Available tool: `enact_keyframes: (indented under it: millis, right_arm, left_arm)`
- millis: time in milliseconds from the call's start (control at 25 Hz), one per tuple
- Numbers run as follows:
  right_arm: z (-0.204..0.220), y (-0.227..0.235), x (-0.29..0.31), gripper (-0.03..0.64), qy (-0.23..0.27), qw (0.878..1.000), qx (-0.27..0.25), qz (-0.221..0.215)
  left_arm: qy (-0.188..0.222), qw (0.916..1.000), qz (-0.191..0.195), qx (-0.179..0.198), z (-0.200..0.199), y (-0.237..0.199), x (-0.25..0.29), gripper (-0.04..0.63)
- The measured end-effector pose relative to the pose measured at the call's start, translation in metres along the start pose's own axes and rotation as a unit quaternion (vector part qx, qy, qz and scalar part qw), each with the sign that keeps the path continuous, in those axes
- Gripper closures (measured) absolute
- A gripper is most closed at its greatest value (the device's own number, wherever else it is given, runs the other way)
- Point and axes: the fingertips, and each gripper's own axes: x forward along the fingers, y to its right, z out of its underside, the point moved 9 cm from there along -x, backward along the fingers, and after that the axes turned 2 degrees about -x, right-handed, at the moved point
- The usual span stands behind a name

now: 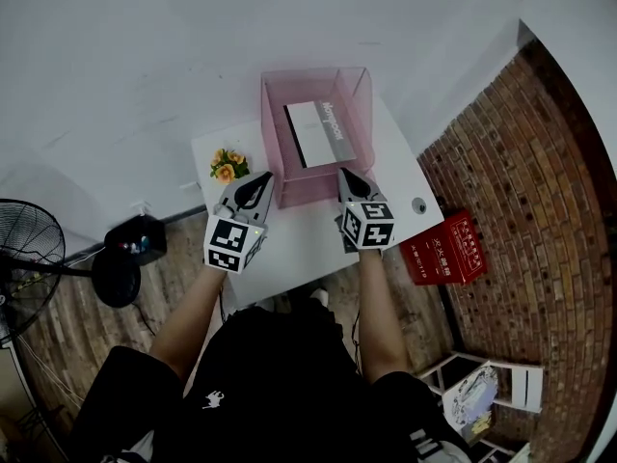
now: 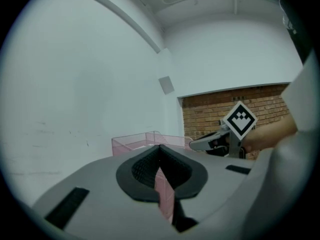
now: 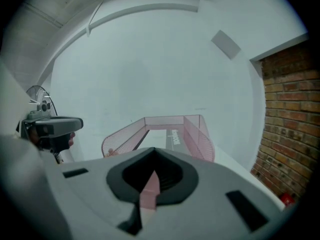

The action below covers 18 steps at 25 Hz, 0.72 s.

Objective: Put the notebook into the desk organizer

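Note:
A pink mesh desk organizer (image 1: 319, 179) stands at the back of the white table (image 1: 299, 249). Inside it lies the grey and white notebook (image 1: 316, 131), flat on the bottom. My left gripper (image 1: 257, 186) sits just off the organizer's front left corner, shut and empty. At the front right corner my right gripper (image 1: 349, 179) is shut too, holding nothing. The right gripper view looks past its closed tips (image 3: 152, 151) into the organizer (image 3: 199, 134) at the notebook (image 3: 174, 139). Beyond the closed tips (image 2: 160, 149) in the left gripper view is the organizer's rim (image 2: 131, 142).
A small pot of orange flowers (image 1: 228, 165) stands on the table left of the organizer. A small round object (image 1: 418, 204) lies near the table's right edge. On the floor are a red crate (image 1: 448, 249), a fan (image 1: 29, 258) and a black device (image 1: 135, 241).

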Motion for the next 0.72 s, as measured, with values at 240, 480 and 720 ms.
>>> enact_keyframes:
  millis: [240,480,720]
  right_arm:
    - [-0.003,-0.014,-0.032,0.617,0.035,0.999,0.021,0.022]
    - [-0.005,-0.031,-0.069,0.617,0.061,0.997,0.040,0.040]
    - [-0.001,-0.040,-0.105,0.617,0.079,0.995,0.042,0.041]
  left_arm:
    - [0.003,0.9995,0.013,0.030,0.002,0.006,-0.009,0.592]
    - [0.013,0.9991,0.030,0.027,0.000,0.018,-0.021,0.592]
    - [0.012,0.9994,0.031,0.004,0.003,0.034,-0.034,0.592]
